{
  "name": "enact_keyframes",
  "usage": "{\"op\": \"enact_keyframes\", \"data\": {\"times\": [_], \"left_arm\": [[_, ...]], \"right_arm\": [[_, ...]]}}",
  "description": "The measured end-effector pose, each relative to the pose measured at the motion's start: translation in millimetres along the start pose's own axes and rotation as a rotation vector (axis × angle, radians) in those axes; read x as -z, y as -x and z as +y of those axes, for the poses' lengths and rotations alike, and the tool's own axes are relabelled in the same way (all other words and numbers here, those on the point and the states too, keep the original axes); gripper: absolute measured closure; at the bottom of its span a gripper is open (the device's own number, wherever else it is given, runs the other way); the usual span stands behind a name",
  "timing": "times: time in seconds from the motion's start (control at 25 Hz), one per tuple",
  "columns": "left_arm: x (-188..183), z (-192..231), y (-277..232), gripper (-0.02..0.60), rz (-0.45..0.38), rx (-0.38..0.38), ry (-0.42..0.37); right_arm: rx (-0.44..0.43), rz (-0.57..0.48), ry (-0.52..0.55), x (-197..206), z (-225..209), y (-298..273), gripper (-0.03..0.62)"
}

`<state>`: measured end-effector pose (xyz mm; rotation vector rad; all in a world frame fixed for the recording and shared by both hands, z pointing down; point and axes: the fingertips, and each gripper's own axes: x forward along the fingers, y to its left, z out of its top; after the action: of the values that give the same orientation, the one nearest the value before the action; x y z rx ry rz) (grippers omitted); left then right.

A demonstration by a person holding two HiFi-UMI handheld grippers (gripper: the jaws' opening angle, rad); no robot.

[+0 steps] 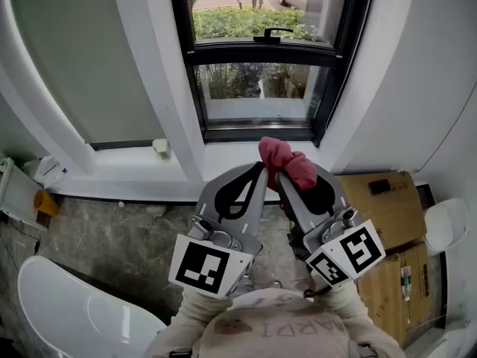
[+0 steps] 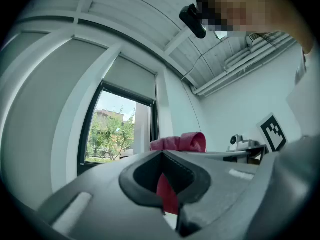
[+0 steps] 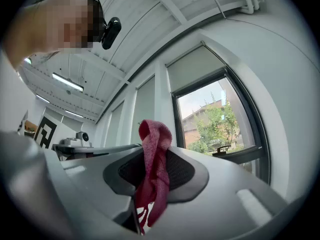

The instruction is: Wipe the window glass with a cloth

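A pink-red cloth is bunched between the jaws of my right gripper, which is shut on it; in the right gripper view the cloth stands above the jaws and hangs down between them. My left gripper is close beside it on the left, jaws shut with nothing held. In the left gripper view the cloth shows just beyond the left gripper. The window glass in its black frame is ahead, beyond both grippers and apart from the cloth. It also shows as window glass in the right gripper view.
A black window handle sits on the upper sash. A white sill carries a small pale object. Cardboard boxes stand at the right, a white rounded fixture at the lower left, an orange item beside it.
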<state>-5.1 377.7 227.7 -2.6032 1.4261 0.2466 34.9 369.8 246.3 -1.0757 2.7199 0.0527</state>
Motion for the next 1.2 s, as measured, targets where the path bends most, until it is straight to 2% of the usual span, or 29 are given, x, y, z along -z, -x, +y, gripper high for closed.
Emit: {"op": "enact_keyframes", "data": {"times": [0.64, 0.8, 0.92, 1.2], "left_arm": [[-0.6, 11.6, 6.3, 0.581, 0.003, -0.030, -0.034], [4.6, 10.4, 2.3, 0.581, 0.009, -0.011, -0.021], [6.7, 14.5, -3.8, 0.581, -0.033, 0.014, -0.014], [30.0, 44.1, -56.9, 0.581, -0.005, 0.040, 0.013]], "right_arm": [[-0.042, -0.044, -0.038, -2.1, 6.3, -8.8, 0.471], [-0.012, -0.049, -0.003, -1.4, 0.8, -1.1, 0.471], [0.008, -0.041, 0.015, 4.2, -3.1, -2.1, 0.470], [0.079, -0.021, -0.007, 19.0, -60.0, -35.2, 0.471]]}}
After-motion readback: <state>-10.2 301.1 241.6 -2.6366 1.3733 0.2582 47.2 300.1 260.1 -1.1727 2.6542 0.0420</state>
